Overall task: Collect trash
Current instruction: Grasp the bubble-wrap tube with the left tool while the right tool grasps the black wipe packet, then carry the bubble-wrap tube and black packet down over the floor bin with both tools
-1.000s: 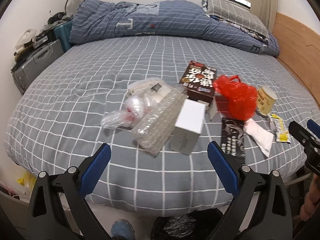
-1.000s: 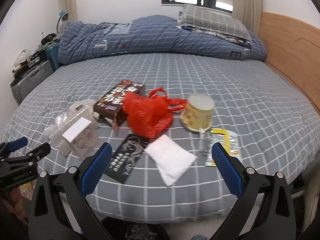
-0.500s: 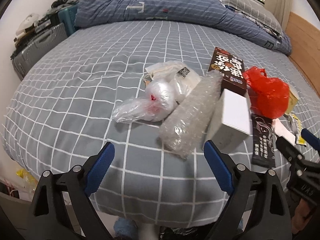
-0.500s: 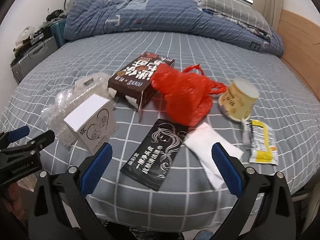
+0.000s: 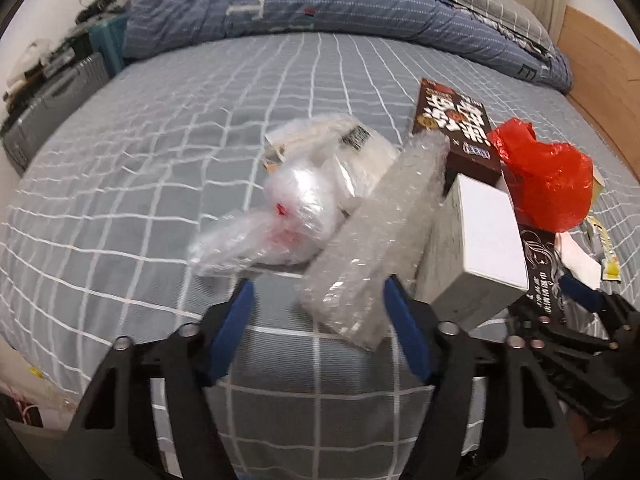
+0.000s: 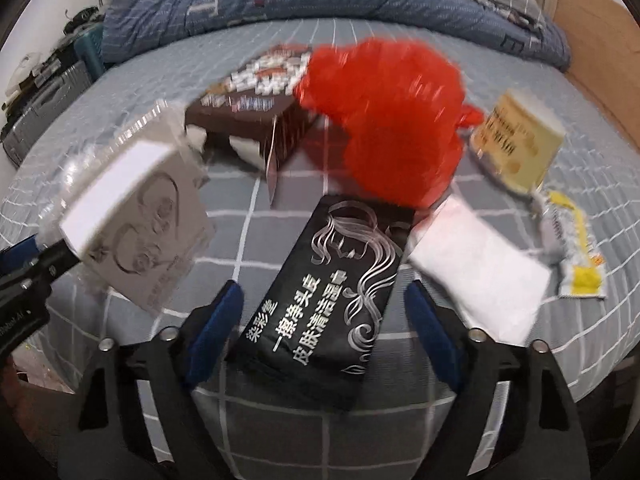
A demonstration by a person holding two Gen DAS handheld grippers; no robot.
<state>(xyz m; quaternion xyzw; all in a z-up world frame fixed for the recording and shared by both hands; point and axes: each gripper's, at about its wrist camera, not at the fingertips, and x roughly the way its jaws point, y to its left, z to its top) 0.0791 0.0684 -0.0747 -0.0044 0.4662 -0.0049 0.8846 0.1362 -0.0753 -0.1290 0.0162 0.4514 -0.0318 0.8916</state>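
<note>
Trash lies clustered on the grid-patterned grey bed (image 5: 140, 168): one bubble-wrap sleeve (image 5: 372, 240), one clear plastic bag (image 5: 276, 224), one white earphone box (image 6: 132, 220), one dark brown carton (image 6: 256, 108) with blurred white characters, one red plastic bag (image 6: 388, 120), one yellow paper cup (image 6: 516, 144), one white packet (image 6: 476, 272), one yellow sachet (image 6: 576, 248), and one black wipes pack (image 6: 332, 292) whose silver print is Chinese. The left gripper (image 5: 320, 324) is spread, its fingers flanking the bubble wrap's near end. The right gripper (image 6: 324, 332) is spread astride the black pack, no contact visible.

Red bag (image 6: 384, 120), black packet (image 6: 332, 288), grey white-checked bedsheet (image 5: 160, 140), seemingly yellow cup (image 6: 516, 144).
</note>
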